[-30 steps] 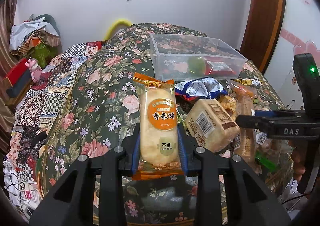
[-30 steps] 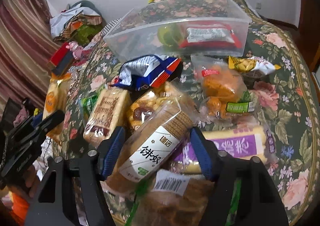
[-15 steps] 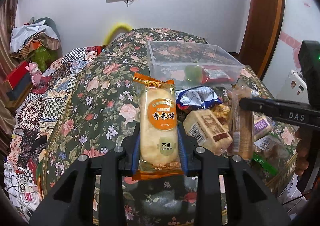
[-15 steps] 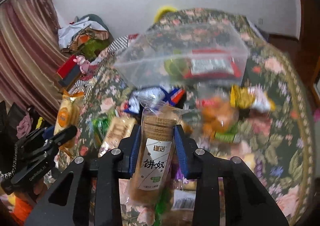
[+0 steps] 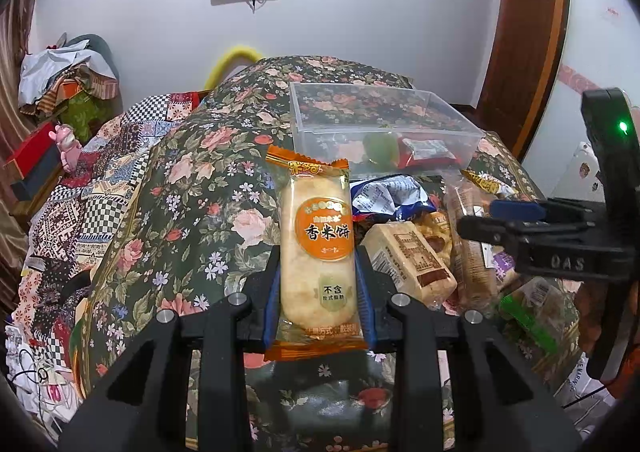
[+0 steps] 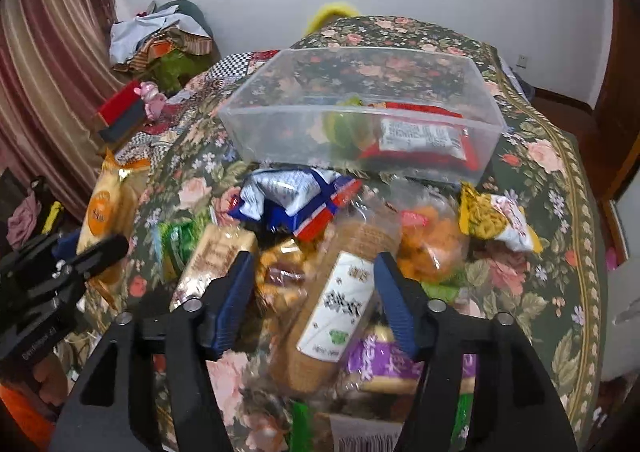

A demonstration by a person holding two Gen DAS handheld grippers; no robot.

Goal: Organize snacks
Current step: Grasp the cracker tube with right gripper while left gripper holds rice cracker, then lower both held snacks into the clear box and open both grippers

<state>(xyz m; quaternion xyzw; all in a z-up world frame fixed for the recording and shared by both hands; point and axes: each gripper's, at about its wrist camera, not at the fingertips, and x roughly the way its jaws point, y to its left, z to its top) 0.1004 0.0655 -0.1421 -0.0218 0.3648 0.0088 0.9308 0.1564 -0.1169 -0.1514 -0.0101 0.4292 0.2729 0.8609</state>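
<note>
I have the left tongs (image 5: 318, 288) clenched on a rice cracker packet (image 5: 316, 252), its orange-edged wrapper standing upright between the blue pads, lifted clear of the floral cloth so it is ready to travel. The grip sits on the lower half, which leaves the top free to go into the box first.

My right tongs (image 6: 316, 300) are released: the jaws have just been opening, and the round biscuit sleeve (image 6: 340, 304) lies slanted between them with a gap on both sides, resting on the snack pile rather than hanging from the pads. I judge that grip let go or slipped, so that sleeve needs a fresh bite.

The clear plastic box (image 6: 360, 124) stands on the bed beyond the pile, toward the far end of the floral cover, and already holds a red packet (image 6: 420, 138) and something green (image 6: 344, 124) at its right end; the left end is bare, which is where I would drop the cracker packet.

The loose snacks are heaped against the box's near wall, toward the bed's near edge: a blue and white bag (image 6: 292, 196), a tan wafer pack (image 5: 412, 260), an orange-filled bag (image 6: 432, 244) and a yellow and white packet (image 6: 496, 220).
</note>
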